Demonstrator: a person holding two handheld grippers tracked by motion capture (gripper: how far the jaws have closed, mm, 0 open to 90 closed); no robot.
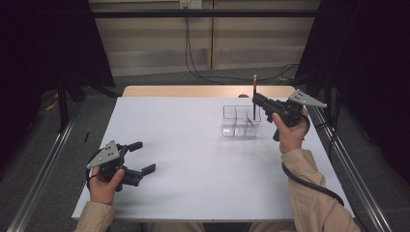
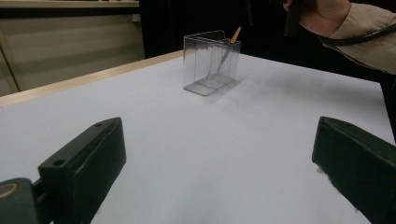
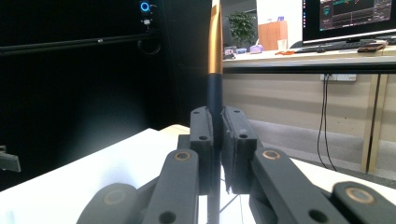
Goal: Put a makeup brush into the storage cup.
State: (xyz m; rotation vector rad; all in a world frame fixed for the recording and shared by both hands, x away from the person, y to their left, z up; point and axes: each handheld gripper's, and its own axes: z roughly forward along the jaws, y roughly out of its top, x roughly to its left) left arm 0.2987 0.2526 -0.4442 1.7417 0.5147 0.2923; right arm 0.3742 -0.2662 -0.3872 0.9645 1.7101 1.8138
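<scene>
1. In the high view, the right tool (image 1: 256, 99) was clamped on a thin dark pen (image 1: 254, 96) with a copper-coloured top, held upright. The pen's lower end reached down into the clear plastic organizer (image 1: 240, 121) just below and in front of the tool's jaws. Which compartment it was over I could not tell. The left tool (image 1: 140, 157) rested low on the white tabletop (image 1: 193, 159) with its jaws spread and nothing between them, well apart from the organizer.

2. In the left gripper view, the two black jaws stood wide apart over bare tabletop. Far ahead of them stood the organizer (image 2: 212, 60), with an orange-tipped stick (image 2: 229, 49) leaning inside it. The other hand (image 2: 322, 14) hovered above and beyond it.

3. In the right gripper view, the jaws were pressed together on the pen's dark barrel (image 3: 214, 100), and the gold section (image 3: 215, 37) rose straight above them.

4. Judged from this, the step was lowering the pen into the organizer. It would go best if the pen were kept vertical, brought straight down clear of the walls and the leaning stick, and released only once its tip was well inside, since the light organizer could tip or slide.
</scene>
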